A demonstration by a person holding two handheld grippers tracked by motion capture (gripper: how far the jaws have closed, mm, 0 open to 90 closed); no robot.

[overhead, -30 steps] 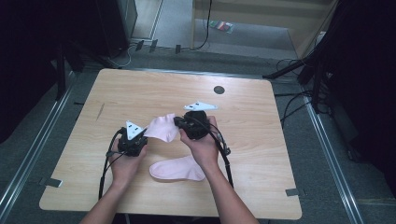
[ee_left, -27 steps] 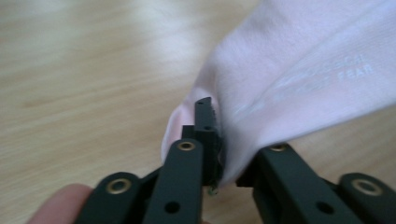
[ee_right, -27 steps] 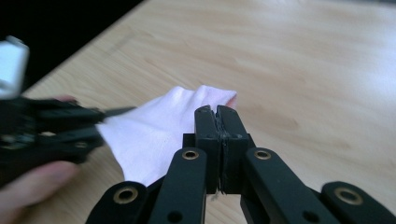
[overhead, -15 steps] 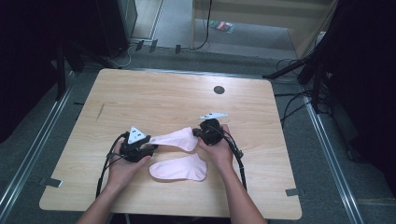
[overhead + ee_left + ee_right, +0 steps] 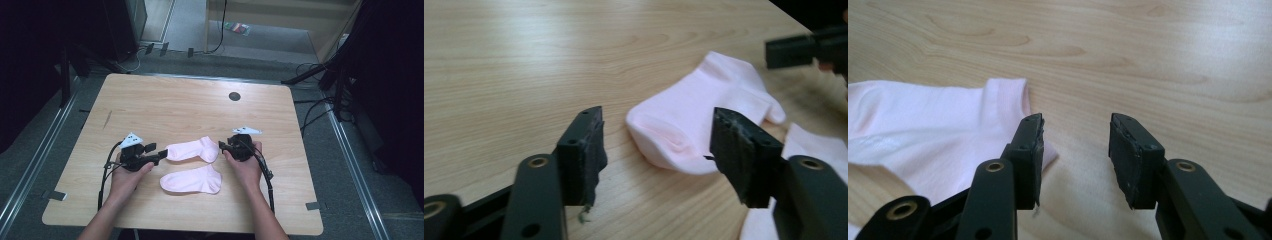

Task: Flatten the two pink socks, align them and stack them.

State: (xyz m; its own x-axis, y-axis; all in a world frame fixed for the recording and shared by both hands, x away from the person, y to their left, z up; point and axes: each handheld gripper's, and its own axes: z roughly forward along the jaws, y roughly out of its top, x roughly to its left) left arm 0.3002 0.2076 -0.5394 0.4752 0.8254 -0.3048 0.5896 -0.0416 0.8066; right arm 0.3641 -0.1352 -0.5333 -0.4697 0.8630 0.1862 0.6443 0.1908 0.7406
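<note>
From above, the far pink sock [image 5: 191,149] lies flat on the table [image 5: 180,105] between the left gripper [image 5: 161,153] and right gripper [image 5: 222,146], the near sock [image 5: 191,180] just below. Left gripper view: jaws just opened, sock [image 5: 696,125] beyond, unheld. Right gripper view: jaws just opened, cuff [image 5: 933,125] beside one jaw, nothing clamped.

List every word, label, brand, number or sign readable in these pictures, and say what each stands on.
None can be read.
The two pink socks, the far sock and the near sock, carry no print or logo.
The wooden table bears no lettering.
The colourful item on the floor beyond the table is too small and blurred to read.
</note>
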